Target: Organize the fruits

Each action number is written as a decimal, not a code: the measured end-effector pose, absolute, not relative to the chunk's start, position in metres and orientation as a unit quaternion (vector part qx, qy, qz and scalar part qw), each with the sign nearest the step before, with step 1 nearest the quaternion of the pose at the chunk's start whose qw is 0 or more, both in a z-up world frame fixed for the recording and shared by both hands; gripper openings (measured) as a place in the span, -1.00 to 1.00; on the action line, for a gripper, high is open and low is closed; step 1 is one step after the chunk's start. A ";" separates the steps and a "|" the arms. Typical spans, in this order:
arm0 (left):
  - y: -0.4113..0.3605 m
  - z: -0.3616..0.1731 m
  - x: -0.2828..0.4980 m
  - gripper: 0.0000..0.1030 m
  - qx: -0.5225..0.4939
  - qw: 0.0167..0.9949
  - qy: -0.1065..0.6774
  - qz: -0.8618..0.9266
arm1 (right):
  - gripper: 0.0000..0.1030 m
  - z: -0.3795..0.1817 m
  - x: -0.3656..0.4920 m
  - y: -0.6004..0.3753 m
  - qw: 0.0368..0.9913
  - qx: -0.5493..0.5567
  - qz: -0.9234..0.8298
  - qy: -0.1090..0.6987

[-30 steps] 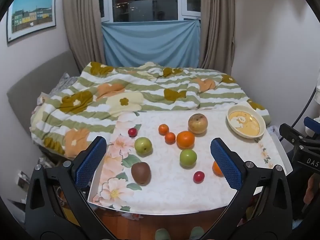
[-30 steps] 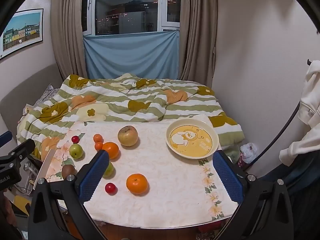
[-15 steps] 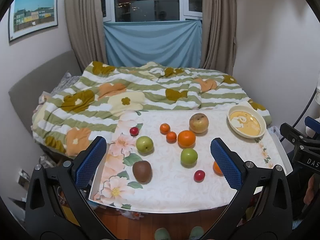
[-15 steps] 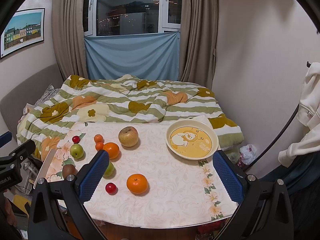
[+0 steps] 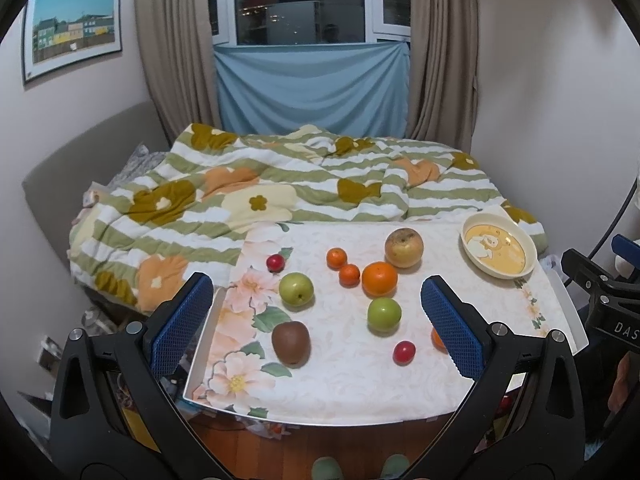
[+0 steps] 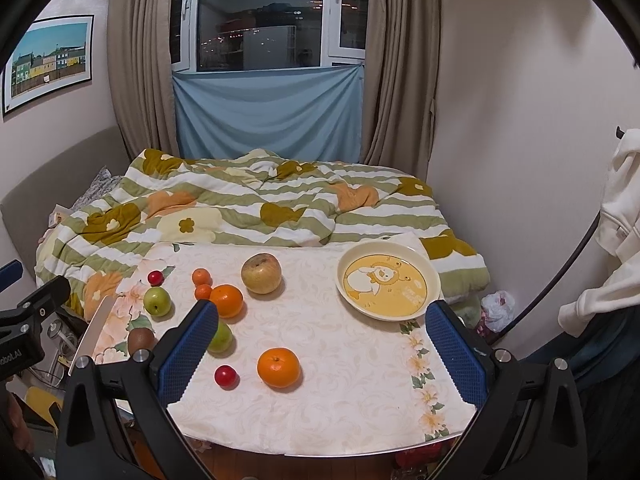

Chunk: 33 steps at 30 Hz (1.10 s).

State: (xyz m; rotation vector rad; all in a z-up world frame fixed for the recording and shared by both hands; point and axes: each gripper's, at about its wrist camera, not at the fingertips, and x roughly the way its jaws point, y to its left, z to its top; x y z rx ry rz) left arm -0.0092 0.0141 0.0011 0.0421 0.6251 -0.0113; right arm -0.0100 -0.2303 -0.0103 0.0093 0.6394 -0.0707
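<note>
Assorted fruits [image 6: 278,367] lie scattered beside empty plate [image 6: 432,276].

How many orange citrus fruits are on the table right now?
4: two small round tangerines side by side near the far left, a large orange touching them, and another large orange alone near the front. None seem hidden.

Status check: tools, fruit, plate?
Left tool open, empty; right tool open, empty. Fruit loose on table, nearest orange untouched. Plate bare. Nothing in the way.
</note>
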 end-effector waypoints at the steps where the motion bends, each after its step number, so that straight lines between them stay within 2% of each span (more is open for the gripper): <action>1: 0.014 0.002 -0.009 1.00 0.021 0.951 0.308 -0.005 | 0.99 -0.010 -0.010 -0.228 0.949 0.004 -0.034 0.314; 33: 0.021 0.000 -0.006 1.00 0.020 0.950 0.311 0.005 | 0.99 -0.012 -0.007 -0.214 0.949 0.005 -0.026 0.313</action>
